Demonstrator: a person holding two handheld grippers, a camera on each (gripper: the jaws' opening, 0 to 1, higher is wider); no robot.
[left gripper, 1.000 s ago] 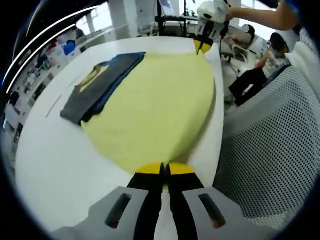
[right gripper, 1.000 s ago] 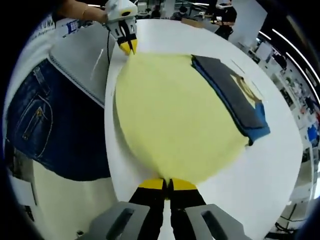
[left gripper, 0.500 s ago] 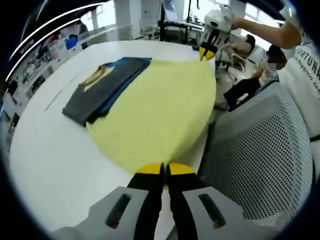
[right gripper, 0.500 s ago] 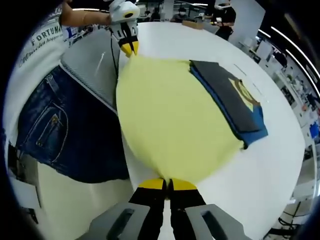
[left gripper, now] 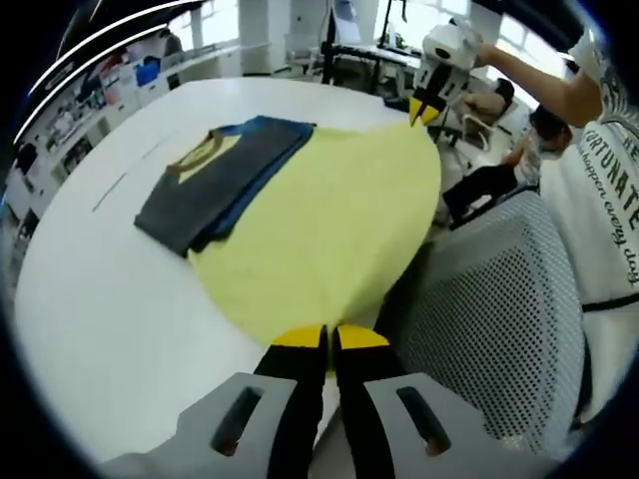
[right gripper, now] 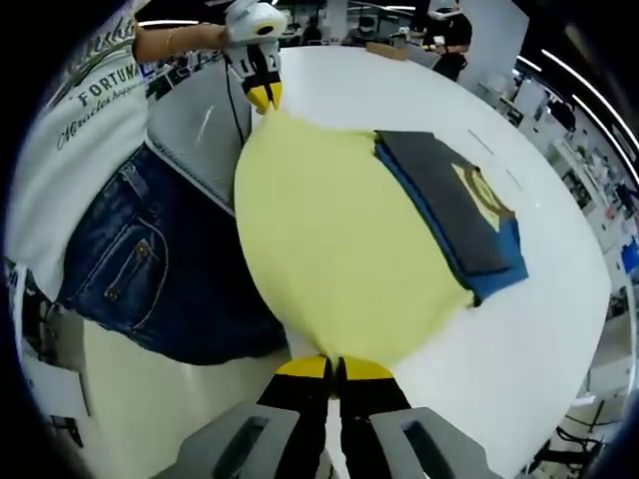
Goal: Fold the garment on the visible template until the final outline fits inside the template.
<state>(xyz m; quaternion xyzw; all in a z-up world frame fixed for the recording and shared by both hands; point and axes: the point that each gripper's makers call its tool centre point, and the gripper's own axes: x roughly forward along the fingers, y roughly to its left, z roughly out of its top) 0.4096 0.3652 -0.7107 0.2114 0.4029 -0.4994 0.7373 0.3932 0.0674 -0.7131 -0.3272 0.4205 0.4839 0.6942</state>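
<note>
I have the yellow garment (left gripper: 324,225) stretched between my two grippers, one at each end of a long edge, and the cloth hangs partly off the near side of the white counter (left gripper: 90,299) toward the person standing there in a white printed shirt (left gripper: 609,190) and denim shorts (right gripper: 150,269). My left gripper (left gripper: 326,337) has its yellow-tipped jaws pressed together on the near corner of the fabric; in the right gripper view my right gripper (right gripper: 334,367) likewise pinches its corner with the jaws closed on it. Each tool shows at the far end of the other's view: the right gripper (left gripper: 427,108) and the left gripper (right gripper: 262,97). The far portion of the garment lies flat on the counter, just beside, perhaps slightly under, a folded grey and blue shirt (left gripper: 215,180) with a yellow print. I cannot make out any template outline from here. I judge the cloth light, limp and easy to drag, so it will sag and wrinkle unless both corners are kept taut. Corner holds along one edge seem right for carrying that edge across in a fold.
</note>
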